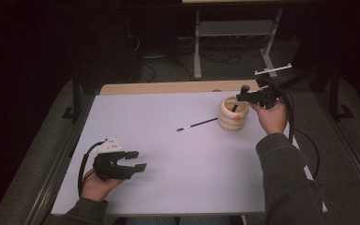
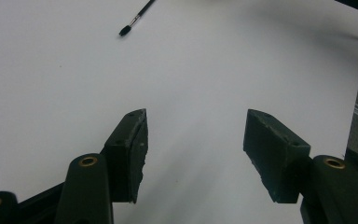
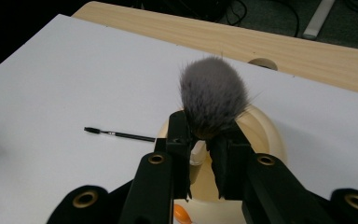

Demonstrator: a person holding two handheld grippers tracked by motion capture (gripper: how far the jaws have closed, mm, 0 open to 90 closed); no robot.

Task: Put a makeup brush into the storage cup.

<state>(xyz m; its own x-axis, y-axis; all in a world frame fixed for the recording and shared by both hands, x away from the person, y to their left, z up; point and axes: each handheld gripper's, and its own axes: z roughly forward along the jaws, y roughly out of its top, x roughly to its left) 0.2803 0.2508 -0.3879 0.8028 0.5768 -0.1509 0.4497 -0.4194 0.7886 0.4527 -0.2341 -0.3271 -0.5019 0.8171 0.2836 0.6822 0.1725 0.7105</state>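
A fluffy grey makeup brush (image 3: 213, 95) stands upright with my right gripper (image 3: 205, 135) shut on its base, right over the mouth of a cream ribbed holder (image 3: 266, 135). In the high view that gripper (image 1: 241, 97) hovers at the holder (image 1: 233, 115), the brush head (image 1: 245, 88) poking up, and a dark handle leans inside the holder. A thin black brush (image 1: 198, 124) lies flat on the white table just left of the holder. My left gripper (image 1: 139, 161) rests low at the near left, open (image 2: 193, 140) with nothing between its jaws, the thin brush (image 2: 135, 18) far ahead of it.
An orange spot (image 1: 237, 118) marks the holder's front. The white tabletop (image 1: 168, 154) ends in a wooden strip (image 1: 168, 87) at the back. A cable (image 1: 304, 140) trails from the right gripper off the right edge. Metal stand legs (image 1: 197, 51) rise on the floor beyond.
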